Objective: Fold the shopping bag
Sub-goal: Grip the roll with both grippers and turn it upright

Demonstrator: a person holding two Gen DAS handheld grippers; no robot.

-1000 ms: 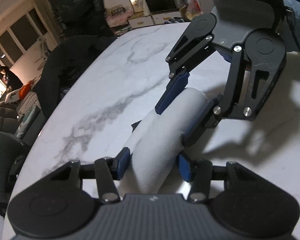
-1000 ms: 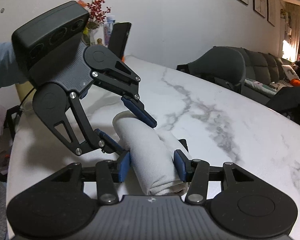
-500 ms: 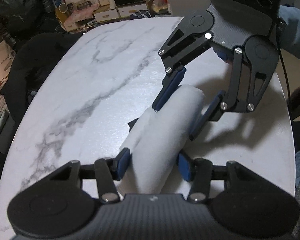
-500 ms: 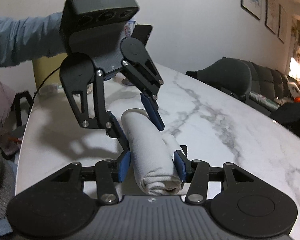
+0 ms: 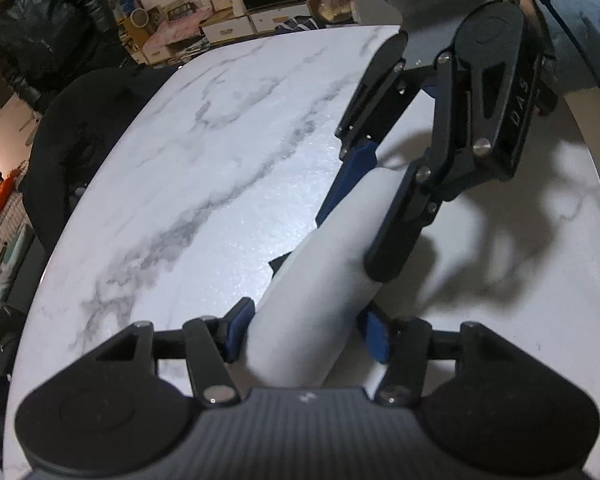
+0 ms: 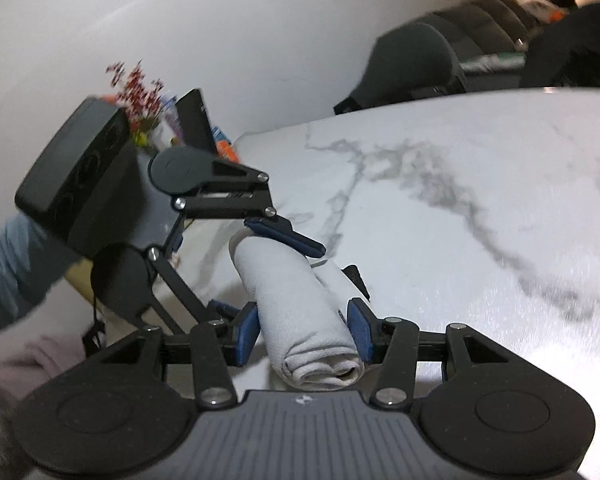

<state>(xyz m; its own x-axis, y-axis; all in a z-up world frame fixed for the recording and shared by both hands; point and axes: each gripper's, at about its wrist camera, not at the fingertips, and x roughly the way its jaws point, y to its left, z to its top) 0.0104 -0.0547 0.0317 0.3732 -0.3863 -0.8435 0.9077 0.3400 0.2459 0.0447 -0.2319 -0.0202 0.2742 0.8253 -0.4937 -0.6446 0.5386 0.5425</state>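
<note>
- Now the left gripper (image 5: pixel 308 332) clamps one end of the rolled shopping bag (image 5: pixel 320 280) above the marble table (image 5: pixel 220 160).
- Right gripper (image 6: pixel 304 330) pinches the other end, lifted and tilted since earlier.

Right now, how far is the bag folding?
Done: the bag is already a tight white roll. In hand: the left gripper and the right gripper each clamp one end, over the table. Left: probably only setting it down and letting go.
</note>
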